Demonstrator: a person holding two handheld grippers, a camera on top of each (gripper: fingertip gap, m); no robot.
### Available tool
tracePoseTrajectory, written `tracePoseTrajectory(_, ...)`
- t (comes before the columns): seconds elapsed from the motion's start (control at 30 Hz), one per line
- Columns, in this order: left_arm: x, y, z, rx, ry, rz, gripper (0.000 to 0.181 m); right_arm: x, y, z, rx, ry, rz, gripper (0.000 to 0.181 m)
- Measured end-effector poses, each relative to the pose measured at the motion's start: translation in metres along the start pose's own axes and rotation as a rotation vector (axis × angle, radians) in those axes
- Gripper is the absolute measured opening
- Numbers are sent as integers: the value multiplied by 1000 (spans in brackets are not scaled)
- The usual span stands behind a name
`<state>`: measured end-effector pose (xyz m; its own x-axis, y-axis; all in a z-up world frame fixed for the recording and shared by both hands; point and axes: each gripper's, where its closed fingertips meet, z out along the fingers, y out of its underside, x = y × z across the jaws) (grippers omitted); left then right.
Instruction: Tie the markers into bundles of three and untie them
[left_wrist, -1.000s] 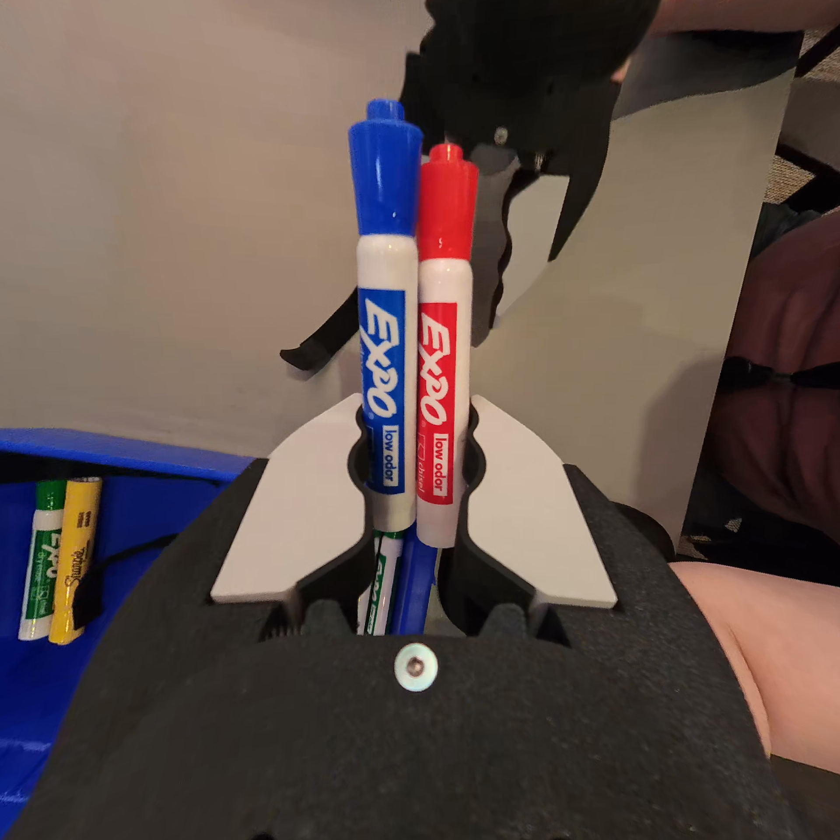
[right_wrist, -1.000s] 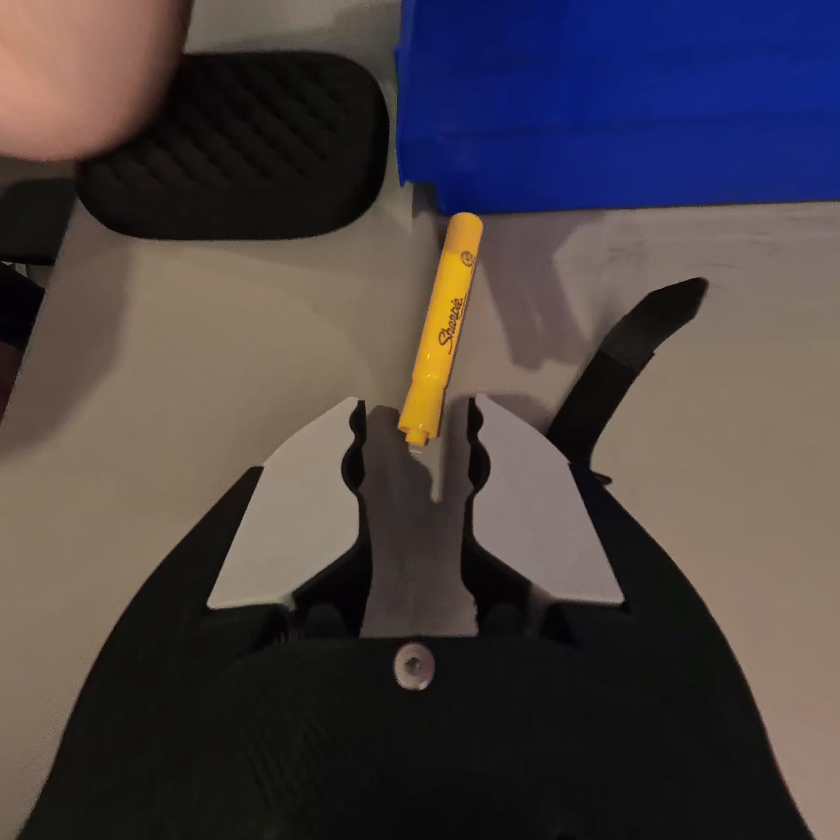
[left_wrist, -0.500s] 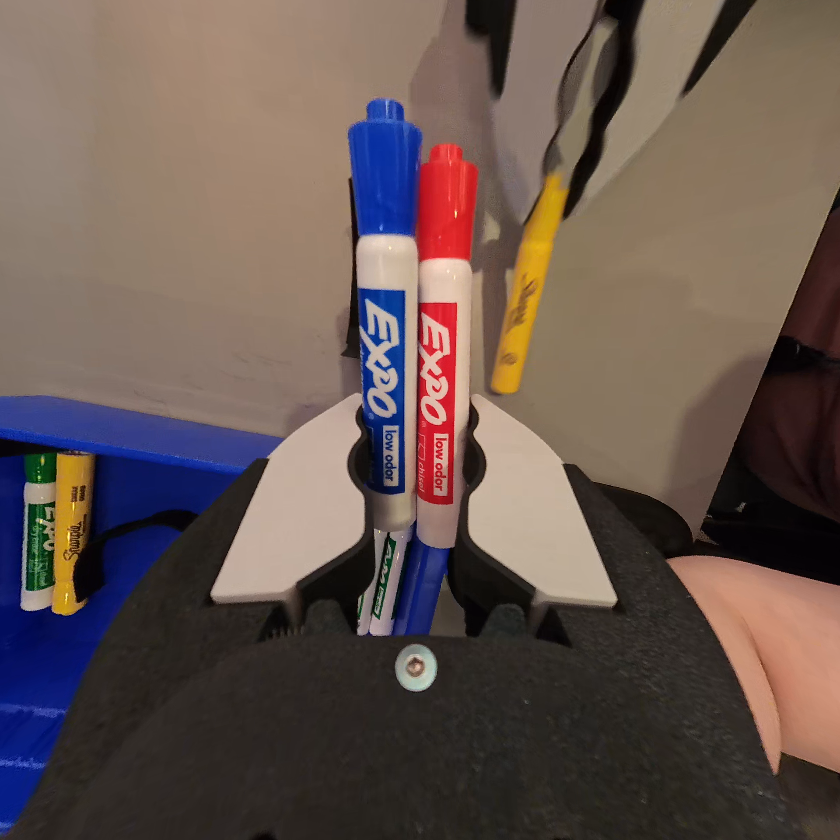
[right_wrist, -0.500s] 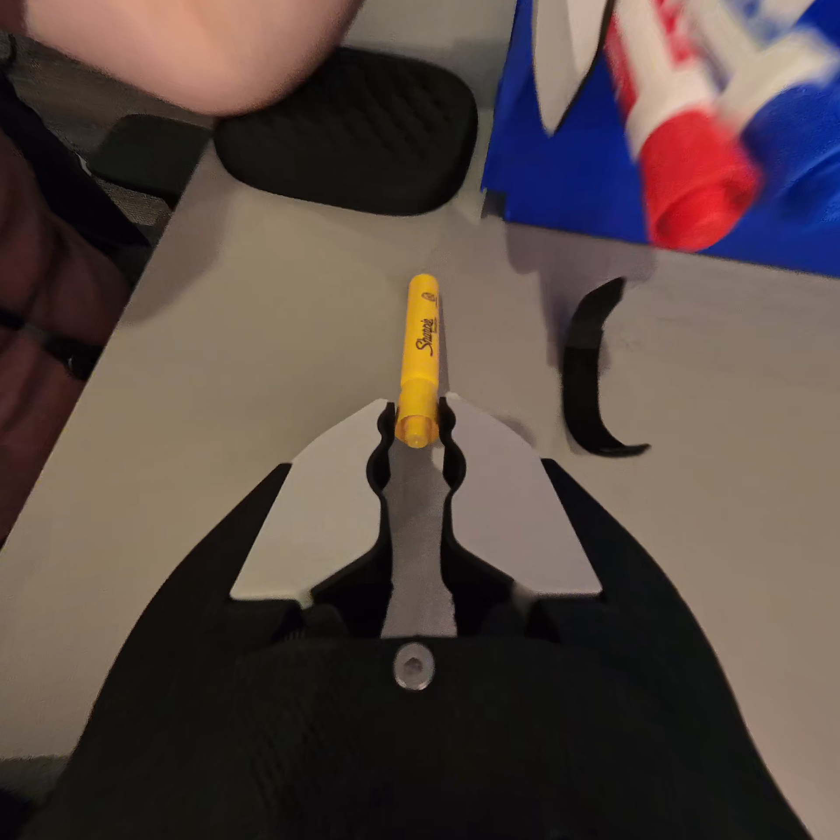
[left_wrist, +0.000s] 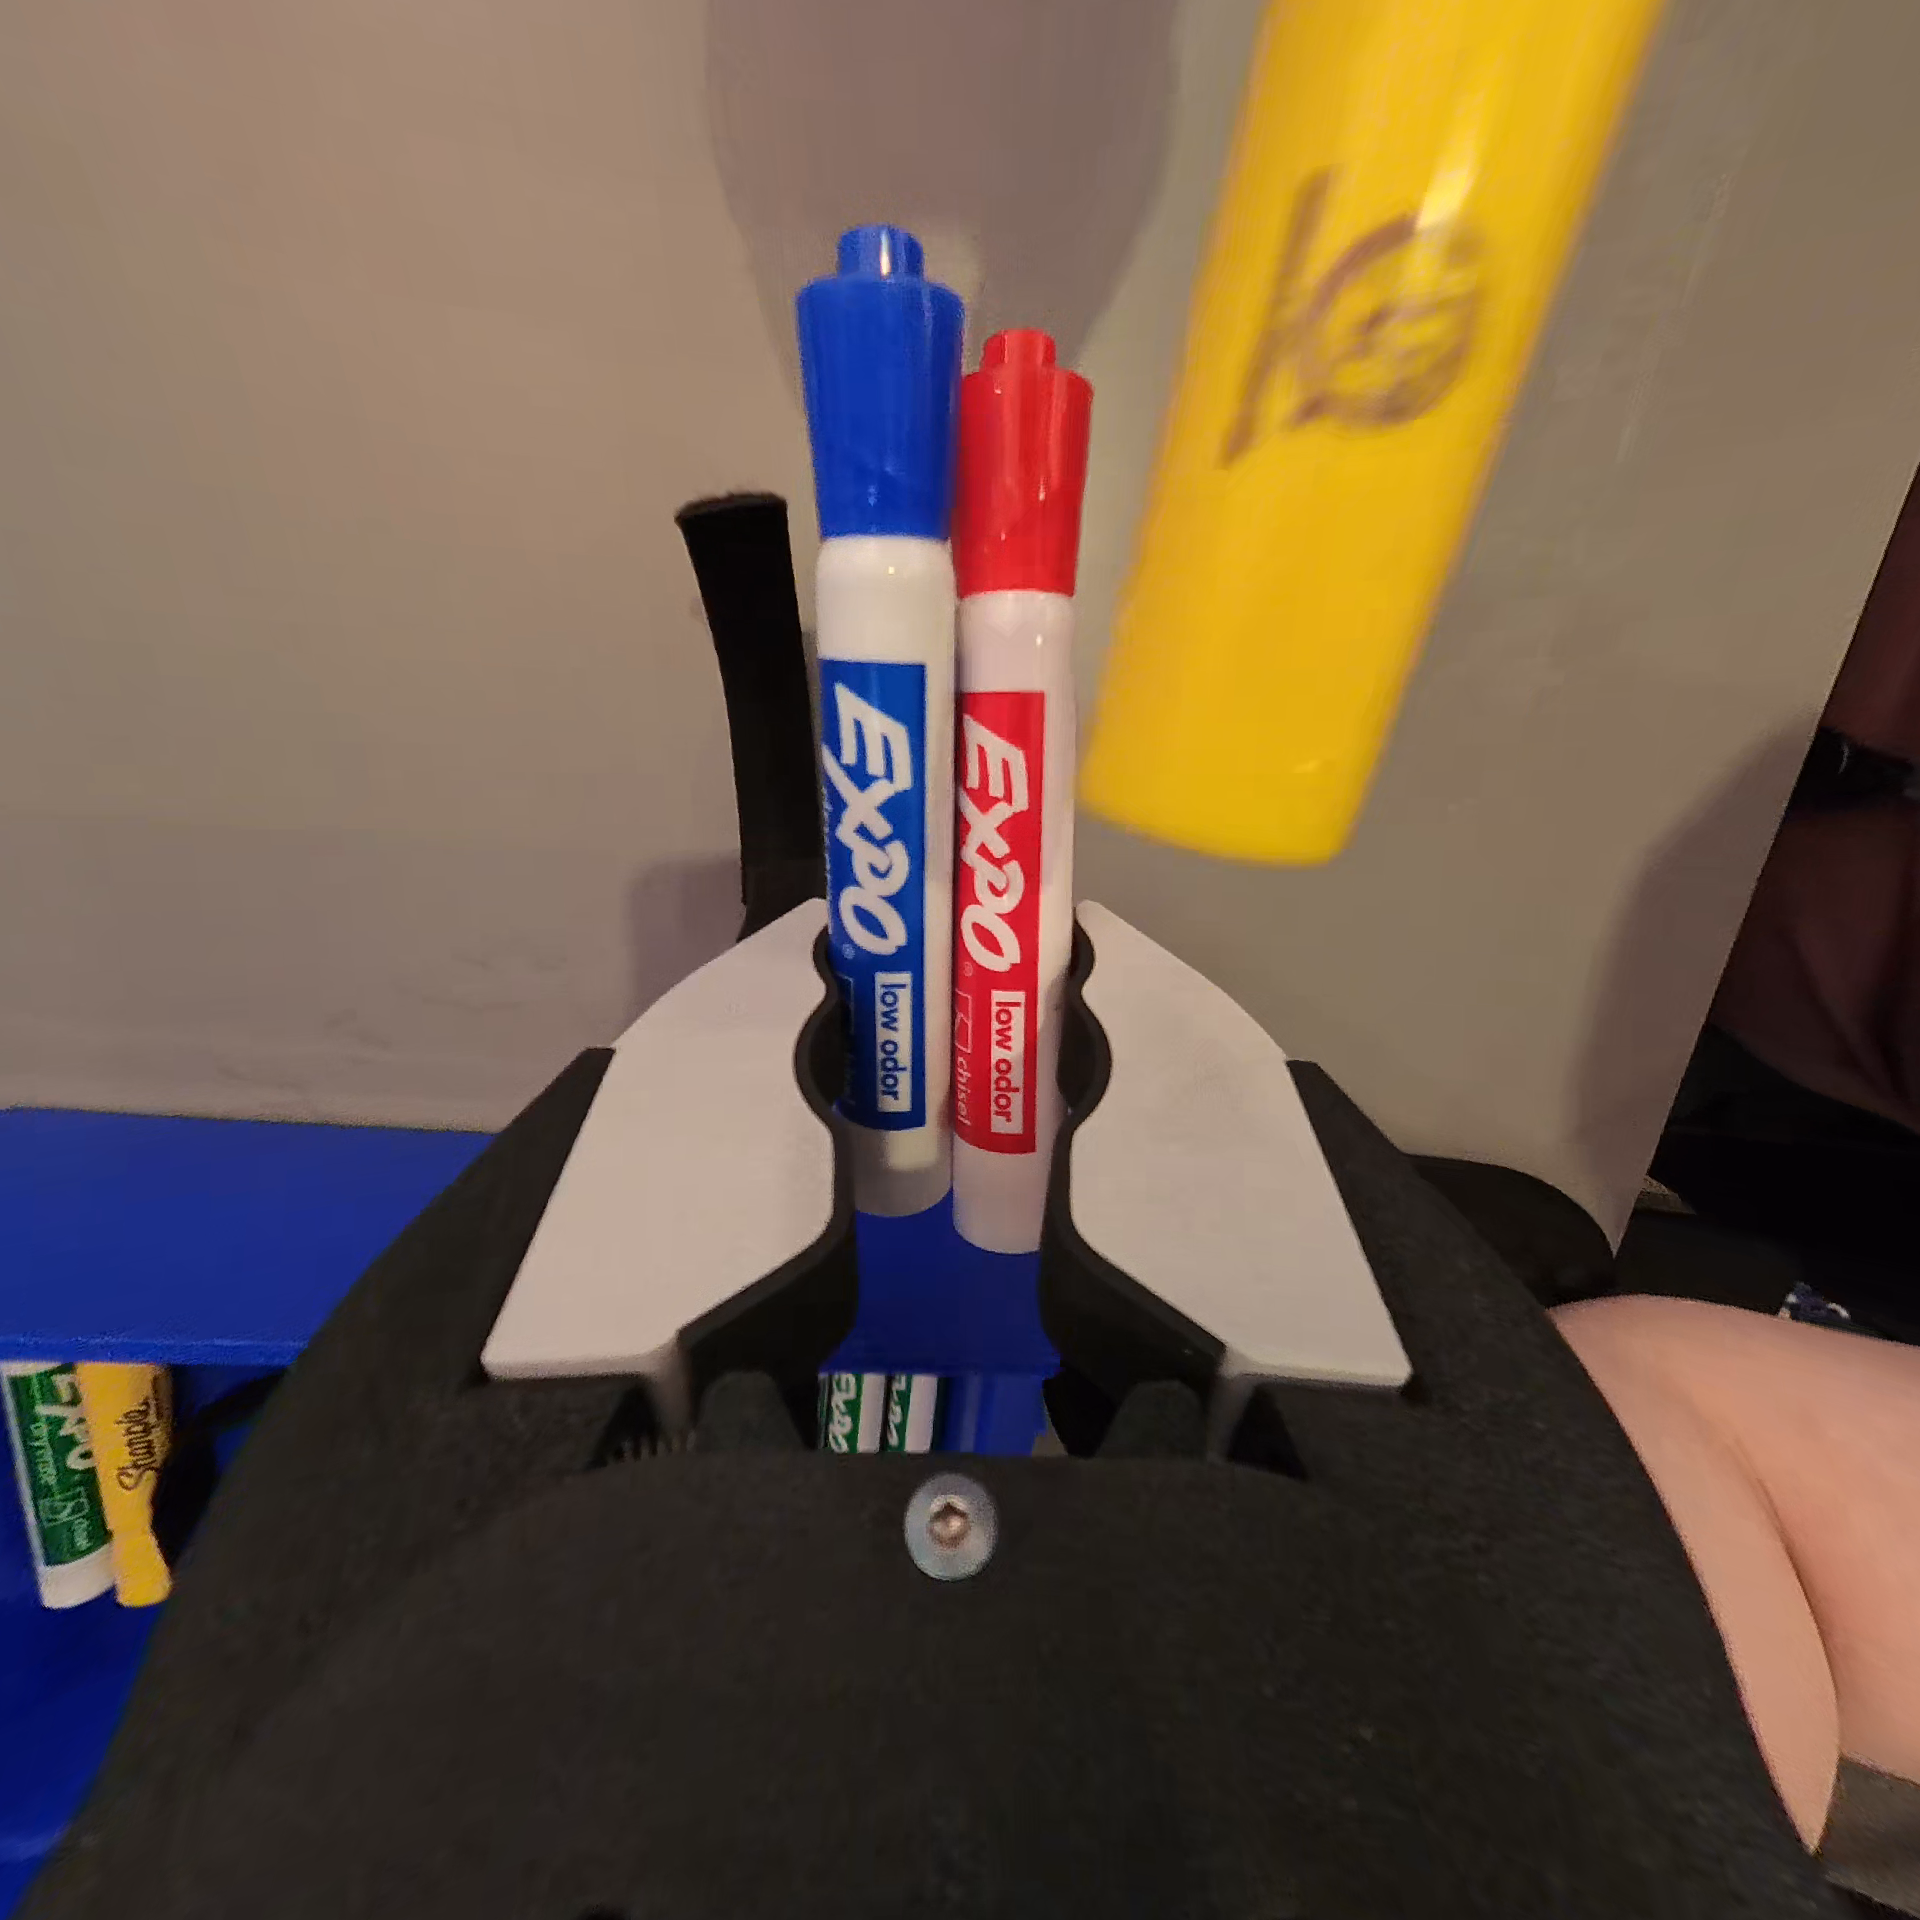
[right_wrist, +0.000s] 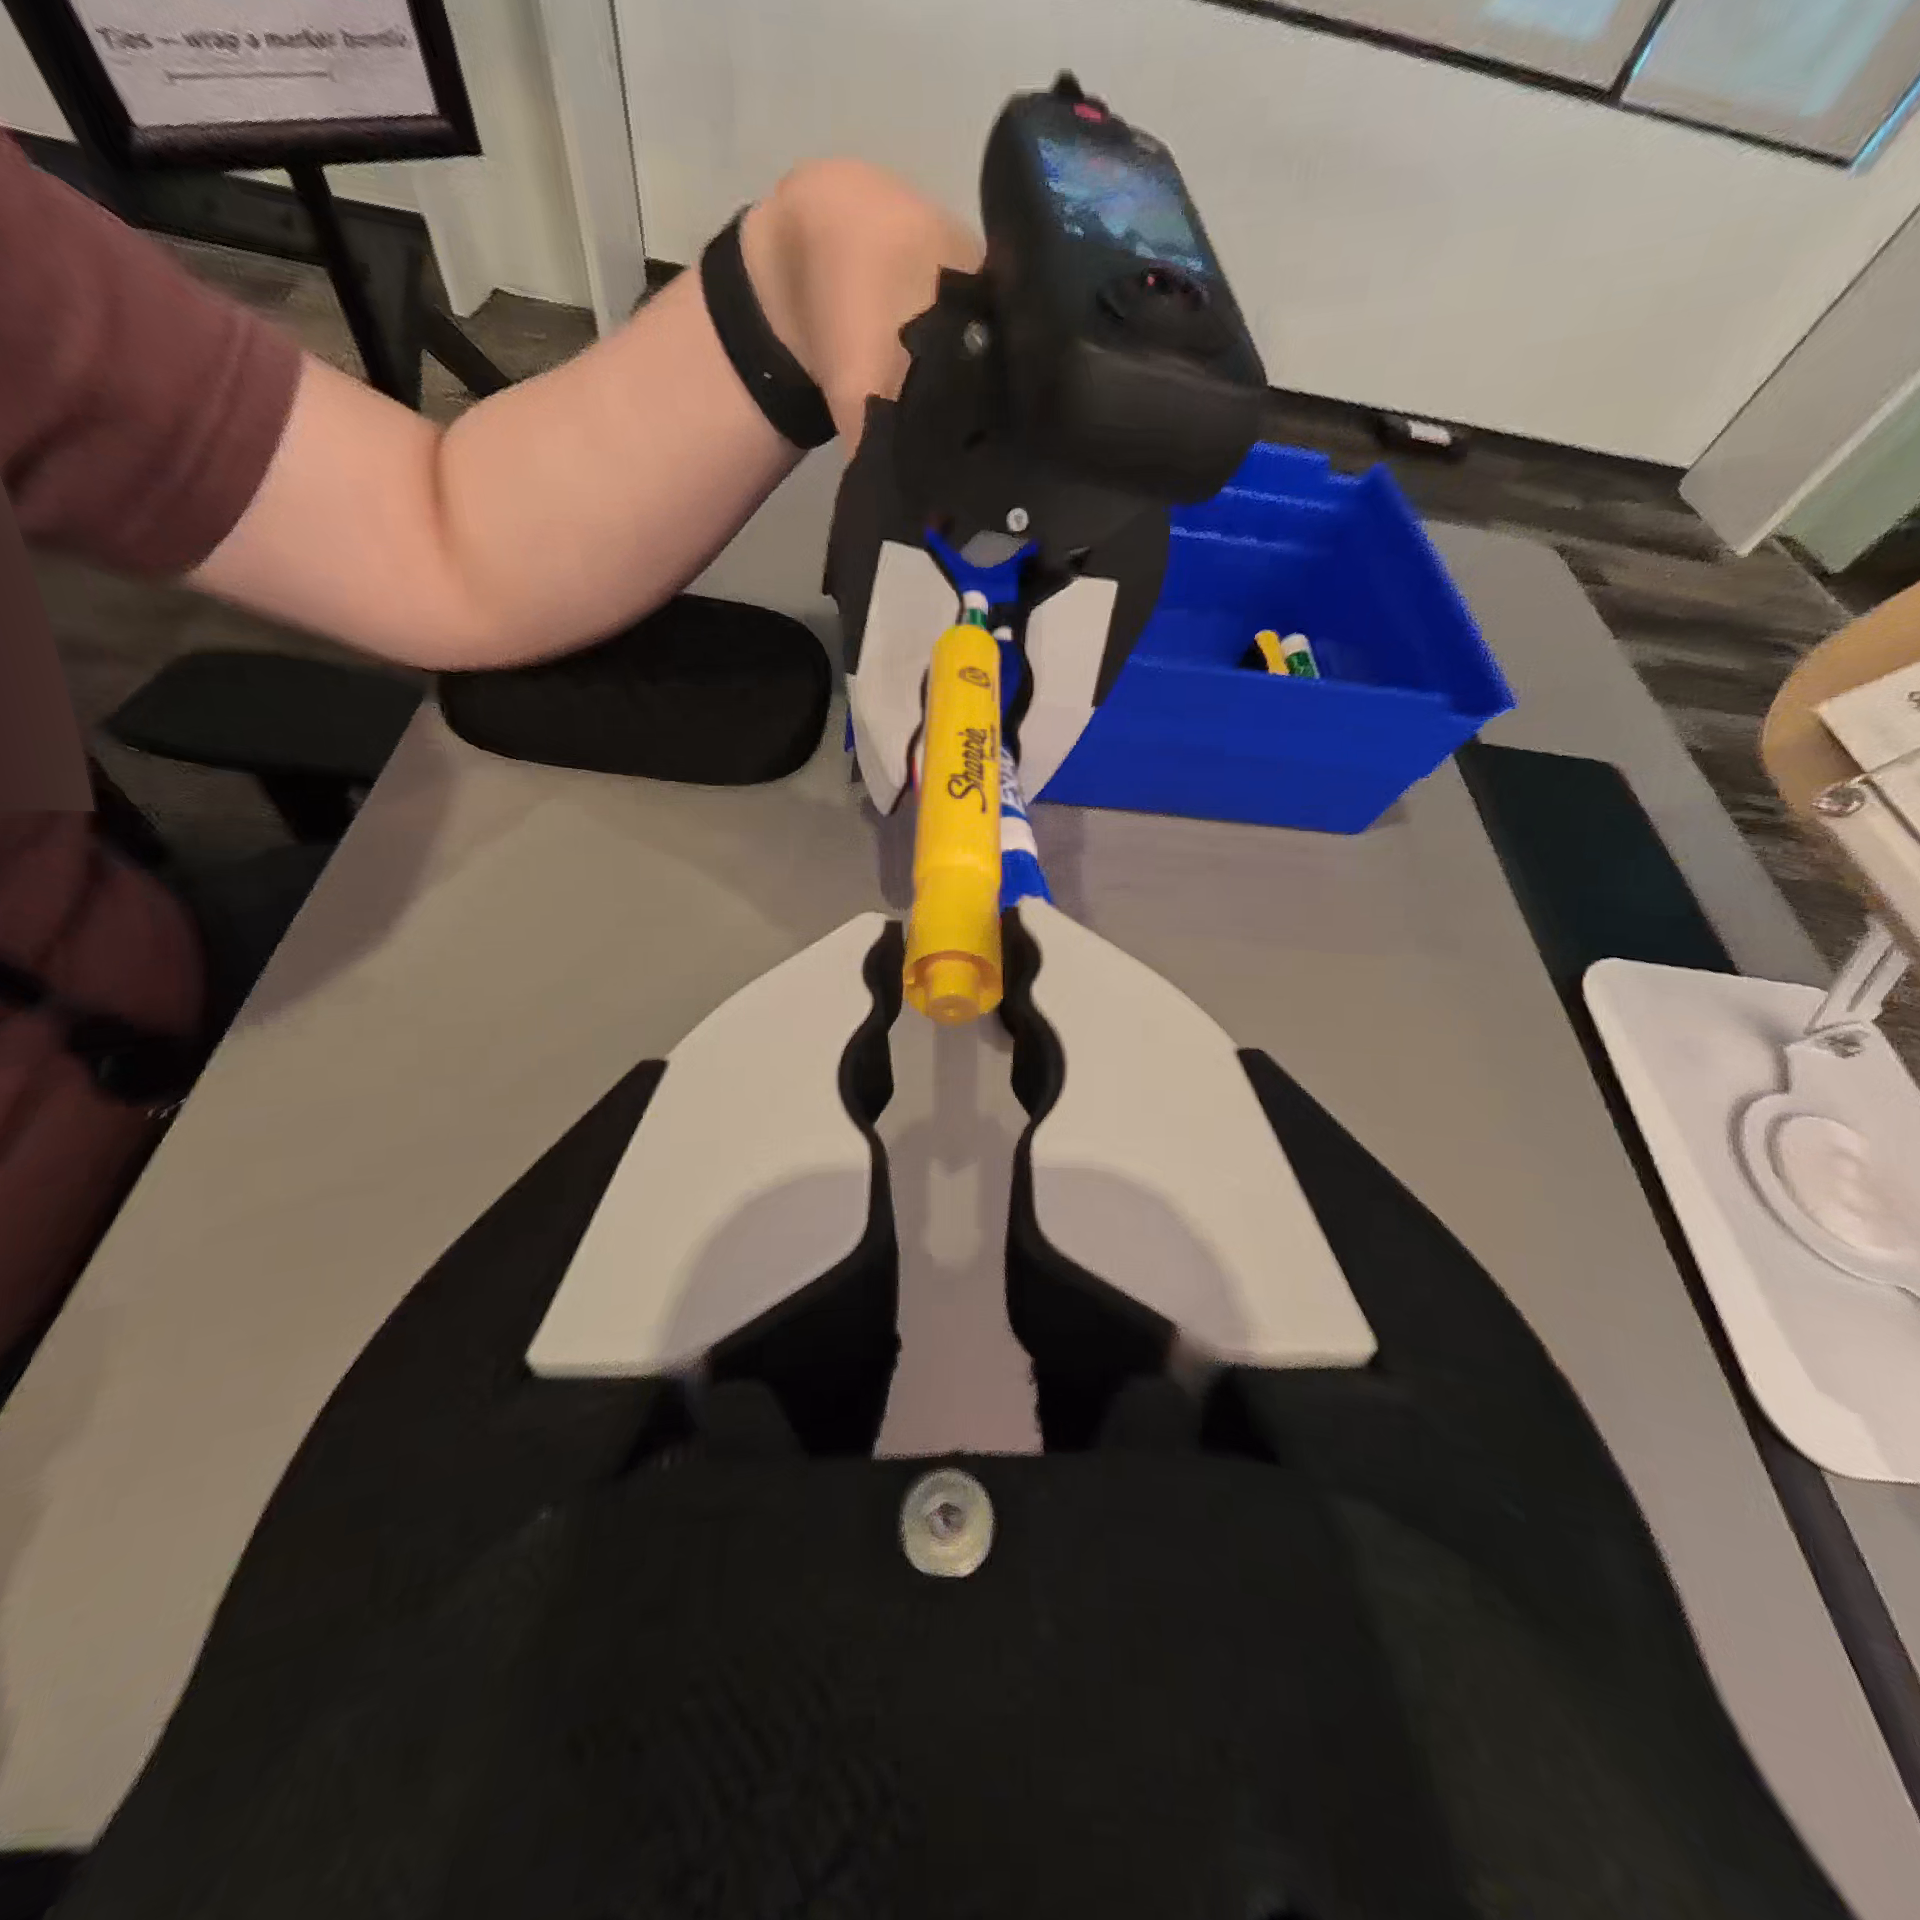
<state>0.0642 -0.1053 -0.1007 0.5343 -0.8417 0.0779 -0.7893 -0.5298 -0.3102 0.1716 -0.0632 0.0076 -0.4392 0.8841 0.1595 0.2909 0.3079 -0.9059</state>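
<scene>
My left gripper (left_wrist: 948, 935) is shut on a blue marker (left_wrist: 883, 623) and a red marker (left_wrist: 1013, 675), held side by side with caps pointing away. My right gripper (right_wrist: 951, 935) is shut on the end of a yellow marker (right_wrist: 956, 810) and holds it in the air. The marker's far end reaches the left gripper (right_wrist: 987, 665), alongside the blue marker (right_wrist: 1023, 862). In the left wrist view the yellow marker (left_wrist: 1330, 468) is large and blurred, just right of the red one. A black strap (left_wrist: 748, 675) lies on the table behind the blue marker.
A blue bin (right_wrist: 1299, 727) stands behind the left gripper, holding a green marker (left_wrist: 57, 1486) and a yellow marker (left_wrist: 135, 1475). A black pad (right_wrist: 644, 686) lies under the person's forearm (right_wrist: 520, 499). A white stand base (right_wrist: 1766, 1195) sits at the grey table's (right_wrist: 520, 987) right edge. The grippers' ends are close to 15 cm from one another.
My right gripper closed on the yellow marker, lifted it off the table and brought it up beside the markers in my left gripper. The left gripper kept its hold.
</scene>
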Motion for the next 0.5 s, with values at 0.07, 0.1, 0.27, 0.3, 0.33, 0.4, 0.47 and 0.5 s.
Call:
tracePoseTrajectory(0.07,1,-5,2,9,3,6,39,7,7,11,-28,28,10,20)
tracePoseTrajectory(0.1,2,-8,2,16,7,11,39,8,11,18,-44,30,13,20)
tracePoseTrajectory(0.27,5,-12,5,11,7,24,38,6,21,48,-78,2,37,20)
tracePoseTrajectory(0.3,6,-12,6,4,8,27,39,5,20,52,-74,-5,40,20)
tracePoseTrajectory(0.33,6,-12,7,-1,7,31,38,4,20,55,-71,-13,44,20)
tracePoseTrajectory(0.4,7,-14,8,-6,7,32,38,2,21,61,-74,-21,48,20)
tracePoseTrajectory(0.47,9,-14,8,-8,10,38,38,1,24,65,-88,-28,43,20)
tracePoseTrajectory(0.5,9,-13,8,-10,9,38,38,1,26,67,-94,-32,44,20)
